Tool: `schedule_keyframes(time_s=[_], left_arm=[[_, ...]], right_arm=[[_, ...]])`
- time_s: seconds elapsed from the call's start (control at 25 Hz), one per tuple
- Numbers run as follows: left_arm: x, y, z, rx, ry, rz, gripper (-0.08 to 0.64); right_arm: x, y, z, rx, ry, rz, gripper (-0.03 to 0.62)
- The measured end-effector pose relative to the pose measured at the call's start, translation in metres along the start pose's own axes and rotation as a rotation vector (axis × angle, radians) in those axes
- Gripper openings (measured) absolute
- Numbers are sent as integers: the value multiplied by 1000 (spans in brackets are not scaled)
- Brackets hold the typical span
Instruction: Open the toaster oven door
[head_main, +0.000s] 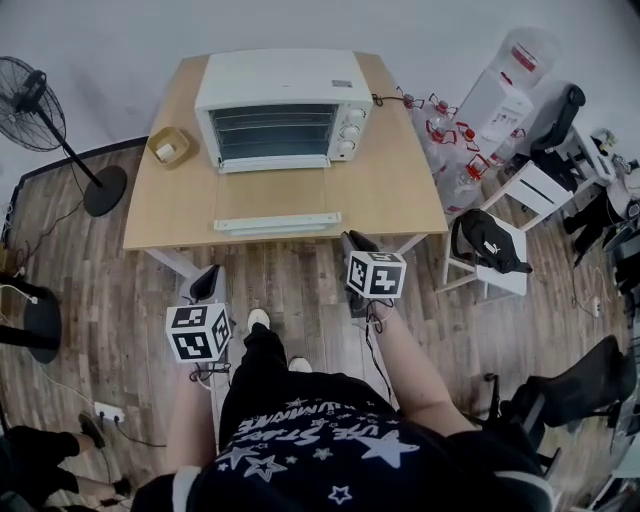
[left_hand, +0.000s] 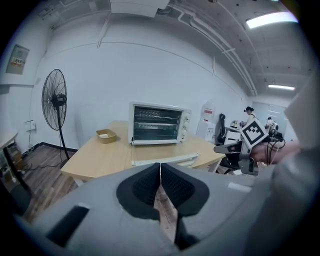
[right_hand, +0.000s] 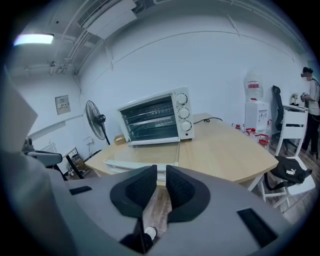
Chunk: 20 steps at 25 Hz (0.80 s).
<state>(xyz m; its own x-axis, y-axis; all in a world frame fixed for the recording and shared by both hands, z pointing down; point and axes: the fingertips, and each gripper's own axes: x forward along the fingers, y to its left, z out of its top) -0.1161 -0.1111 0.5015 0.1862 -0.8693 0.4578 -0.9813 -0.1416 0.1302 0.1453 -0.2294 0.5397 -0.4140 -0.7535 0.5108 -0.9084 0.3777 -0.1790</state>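
The white toaster oven (head_main: 285, 110) stands at the back of the wooden table (head_main: 400, 190). Its glass door (head_main: 275, 195) lies swung down flat toward me, and the white handle (head_main: 277, 222) sits near the table's front edge. Both grippers are held off the table, in front of it. My left gripper (head_main: 205, 285) is over the floor at the left, its pads (left_hand: 150, 182) pressed together on nothing. My right gripper (head_main: 358, 243) is just right of the handle, near the table edge. Its pads (right_hand: 142, 187) stand a narrow gap apart and nothing is between them.
A small wooden tray (head_main: 170, 146) sits left of the oven. A standing fan (head_main: 35, 100) is at the left. At the right are a white chair with a black bag (head_main: 490, 245), a water dispenser (head_main: 505, 85) and several bottles (head_main: 445, 130). The oven's cord (head_main: 395, 98) trails right.
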Motion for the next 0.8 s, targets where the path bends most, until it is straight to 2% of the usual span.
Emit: schedule_keyframes(time_s=[0.24, 0.52, 0.8], left_arm=[[-29, -14, -21, 6, 10, 11, 23], [-41, -19, -36, 12, 33, 5, 23], [-69, -18, -58, 4, 52, -33, 21]], right_arm=[[-28, 13, -12, -7, -21, 30, 5], [-47, 27, -12, -11, -42, 72, 3], [-70, 54, -28, -42, -13, 65, 2]])
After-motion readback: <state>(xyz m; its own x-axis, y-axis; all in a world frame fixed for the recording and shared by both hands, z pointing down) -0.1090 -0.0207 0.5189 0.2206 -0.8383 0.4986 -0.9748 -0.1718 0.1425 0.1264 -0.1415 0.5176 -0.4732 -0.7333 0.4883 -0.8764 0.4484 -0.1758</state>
